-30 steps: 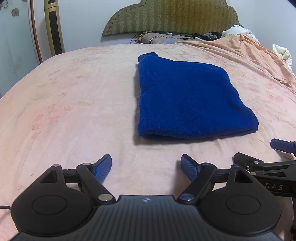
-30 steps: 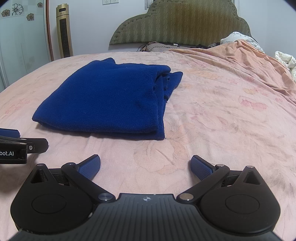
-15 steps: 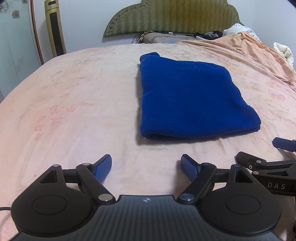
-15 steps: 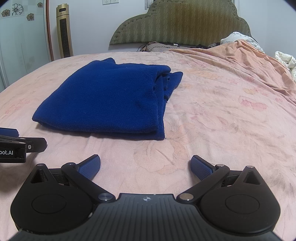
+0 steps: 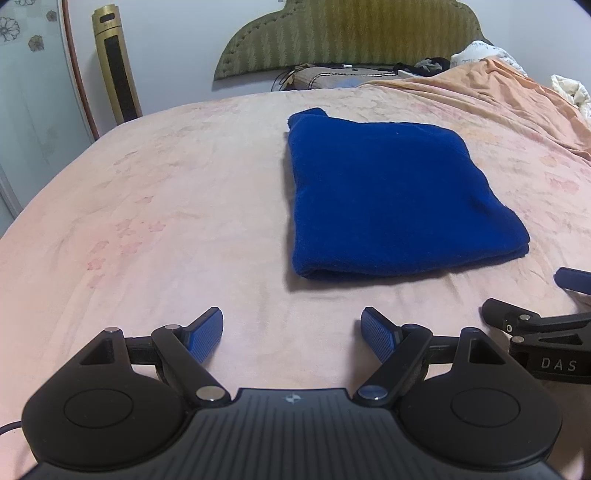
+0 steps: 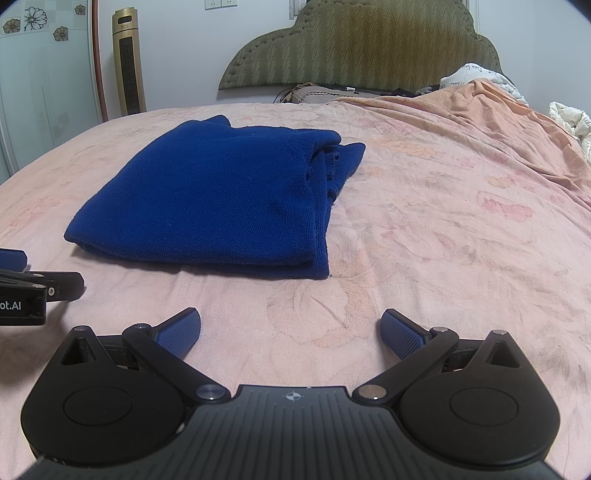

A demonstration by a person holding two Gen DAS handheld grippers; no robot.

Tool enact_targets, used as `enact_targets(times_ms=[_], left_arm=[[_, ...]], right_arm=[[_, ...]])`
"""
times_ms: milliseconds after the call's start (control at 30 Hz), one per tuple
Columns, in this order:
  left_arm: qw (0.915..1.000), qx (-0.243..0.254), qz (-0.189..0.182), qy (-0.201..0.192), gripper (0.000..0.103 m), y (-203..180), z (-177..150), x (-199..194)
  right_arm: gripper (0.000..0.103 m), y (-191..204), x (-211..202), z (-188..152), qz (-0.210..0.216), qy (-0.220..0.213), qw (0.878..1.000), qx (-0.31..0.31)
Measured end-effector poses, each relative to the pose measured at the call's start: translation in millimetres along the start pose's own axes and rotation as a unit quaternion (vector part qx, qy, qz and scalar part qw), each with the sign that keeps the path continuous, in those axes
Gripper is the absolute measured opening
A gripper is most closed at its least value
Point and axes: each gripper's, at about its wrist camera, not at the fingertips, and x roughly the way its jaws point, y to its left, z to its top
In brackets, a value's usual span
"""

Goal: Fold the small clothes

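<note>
Folded blue garment (image 5: 391, 195) laid flat on bed (image 5: 166, 206), well short of green headboard (image 5: 347, 33). Gold tower fan (image 5: 116, 62) seen left of headboard, rumpled orange blanket (image 6: 480, 110) to right. Left gripper (image 5: 291, 332) and right gripper (image 6: 290, 332) held near garment's front edge, jaws spread wide, nothing gripped. "DAS" read on right gripper; "ot.AI" on left.

Pink floral-sheeted bed (image 5: 177, 206), folded blue garment (image 5: 391, 195) flat on it, rumpled orange blanket (image 6: 498, 122) at far right.
</note>
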Motion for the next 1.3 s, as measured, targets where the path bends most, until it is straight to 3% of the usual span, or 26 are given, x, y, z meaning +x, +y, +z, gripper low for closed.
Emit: enact_targets(times_ms=[333,1300], left_arm=[[0.9999,0.014,0.001,0.005,0.082,-2,3,3],[0.9999,-0.007,-0.006,0.01,0.082,4,7,4]], right_arm=[[0.103,0,0,0,0.0,0.0,1.0,0.0],[0.103,0,0,0,0.0,0.0,1.0,0.0]])
